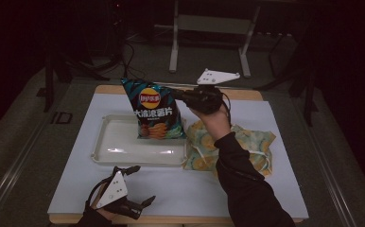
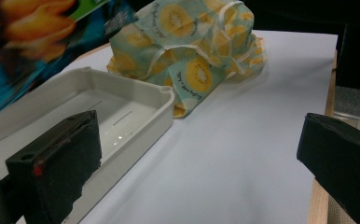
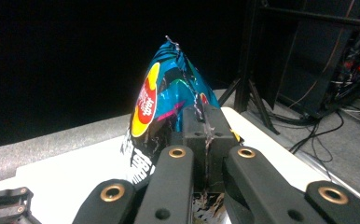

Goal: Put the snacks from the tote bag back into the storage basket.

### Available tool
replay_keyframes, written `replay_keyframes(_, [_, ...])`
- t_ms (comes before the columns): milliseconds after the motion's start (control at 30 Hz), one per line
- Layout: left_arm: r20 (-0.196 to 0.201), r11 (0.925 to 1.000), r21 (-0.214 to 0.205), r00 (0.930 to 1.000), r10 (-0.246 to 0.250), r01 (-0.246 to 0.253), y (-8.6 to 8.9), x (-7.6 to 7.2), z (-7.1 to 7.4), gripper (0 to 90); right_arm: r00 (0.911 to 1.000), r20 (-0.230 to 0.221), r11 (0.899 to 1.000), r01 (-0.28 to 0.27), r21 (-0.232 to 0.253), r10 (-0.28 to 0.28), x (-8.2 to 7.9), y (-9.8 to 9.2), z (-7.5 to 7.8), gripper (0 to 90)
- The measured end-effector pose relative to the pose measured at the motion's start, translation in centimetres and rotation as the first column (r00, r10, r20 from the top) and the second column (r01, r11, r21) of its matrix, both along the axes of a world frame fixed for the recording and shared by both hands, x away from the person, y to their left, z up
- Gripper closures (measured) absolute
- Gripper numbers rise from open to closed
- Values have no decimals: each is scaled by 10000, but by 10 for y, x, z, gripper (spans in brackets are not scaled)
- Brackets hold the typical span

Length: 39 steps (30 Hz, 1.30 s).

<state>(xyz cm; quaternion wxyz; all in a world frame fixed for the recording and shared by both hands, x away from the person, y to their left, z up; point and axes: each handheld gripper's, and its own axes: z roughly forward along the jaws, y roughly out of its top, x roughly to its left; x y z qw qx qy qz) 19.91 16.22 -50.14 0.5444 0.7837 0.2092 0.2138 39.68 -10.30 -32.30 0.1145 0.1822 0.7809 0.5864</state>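
A blue bag of crisps hangs upright over the white tray, its lower end inside the tray's right half. My right gripper is shut on the bag's upper right edge; in the right gripper view the crimped foil is pinched between the jaws. My left gripper rests near the table's front left edge, open, with nothing between its pads. In the left gripper view the tray's rim and the blurred bag lie ahead to the left.
A yellow-and-teal fruit-print cloth bundle lies right of the tray, also ahead in the left gripper view as the bundle. The white table sheet has a wooden edge. Metal stand legs and cables sit on the floor behind.
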Motion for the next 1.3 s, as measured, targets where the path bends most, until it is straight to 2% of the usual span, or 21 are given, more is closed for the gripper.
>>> replay_keyframes(367, [51, 10000, -7, 10000, -70, 70, 0, -1, 1, 3, 9973, -587, 9964, -391, 753, 436, 1, 42, -33, 900])
replay_keyframes(500, [84, 10000, -24, 9999, -84, 85, 0, -2, 1, 3, 9959, -718, 9970, -501, 589, 543, 0, 51, -43, 900])
replay_keyframes(533, [132, 10000, -32, 9999, -68, 69, 1, -2, 1, 3, 9932, -960, 9963, -599, 608, 656, 0, 56, -54, 900])
replay_keyframes(600, [130, 10000, -58, 9999, -71, 71, 1, -2, 1, 3, 9908, -1151, 9963, -650, 565, 712, 0, 58, -62, 900])
replay_keyframes(867, [166, 10000, -71, 9999, -31, 32, 0, -2, 1, 3, 9826, -1690, 9965, -704, 443, 769, 2, 54, -89, 900])
replay_keyframes(1067, [147, 9999, -111, 9999, 4, -2, 0, -2, 1, 3, 9786, -2010, 9989, -470, -77, 445, 5, 47, -103, 900])
replay_keyframes(1300, [137, 9998, -187, 9999, -3, 5, 0, -2, 2, 3, 9723, -2310, 9978, 224, -624, -363, 18, 49, -109, 899])
